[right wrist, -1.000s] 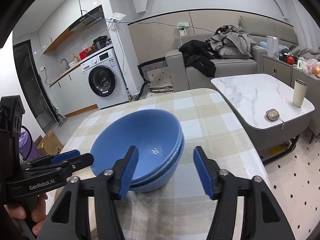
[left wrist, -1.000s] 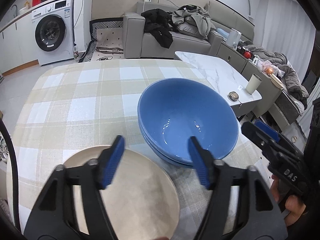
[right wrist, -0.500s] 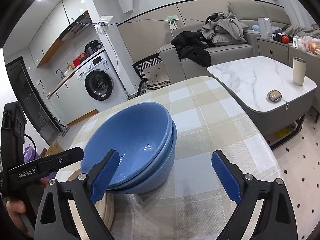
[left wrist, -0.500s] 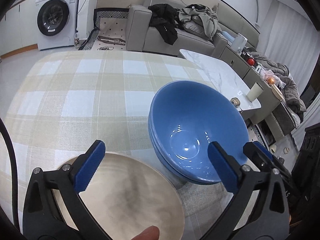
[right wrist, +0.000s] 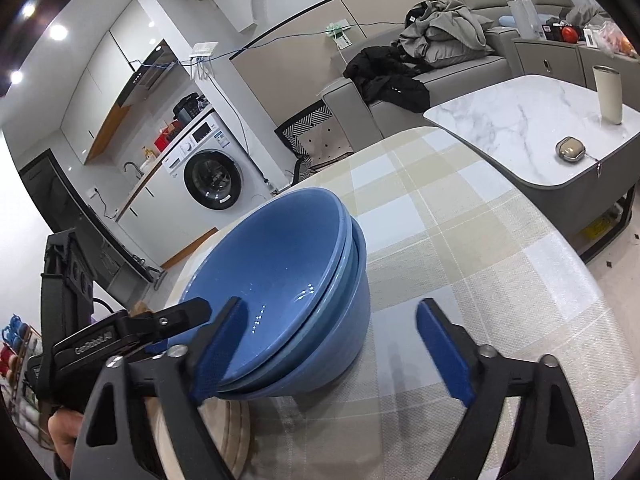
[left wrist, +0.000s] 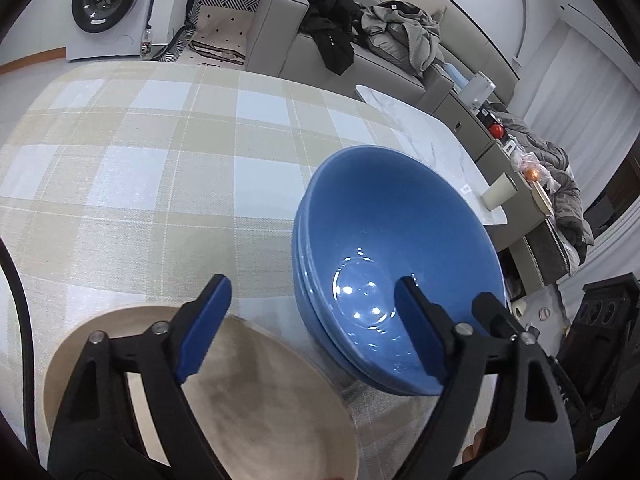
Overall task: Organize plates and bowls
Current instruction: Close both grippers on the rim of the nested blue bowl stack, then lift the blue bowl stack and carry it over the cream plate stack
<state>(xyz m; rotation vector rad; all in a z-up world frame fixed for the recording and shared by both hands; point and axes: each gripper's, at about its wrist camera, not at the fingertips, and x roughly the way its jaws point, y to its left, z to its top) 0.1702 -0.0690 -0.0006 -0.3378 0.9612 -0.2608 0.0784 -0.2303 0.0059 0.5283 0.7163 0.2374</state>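
My left gripper [left wrist: 312, 332] and right gripper [right wrist: 340, 344], jaws just narrowed, gape empty; 2 nested blue bowls [left wrist: 400, 248] ahead, beige plate [left wrist: 248, 400] beneath my left fingers.

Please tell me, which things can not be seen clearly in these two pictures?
- Beige plate: near part cut off by the bottom edge and covered by the left gripper, left wrist view.
- Blue bowls: their number; only stacked rims show, right wrist view.
- Small case on the marble table: too small to identify.
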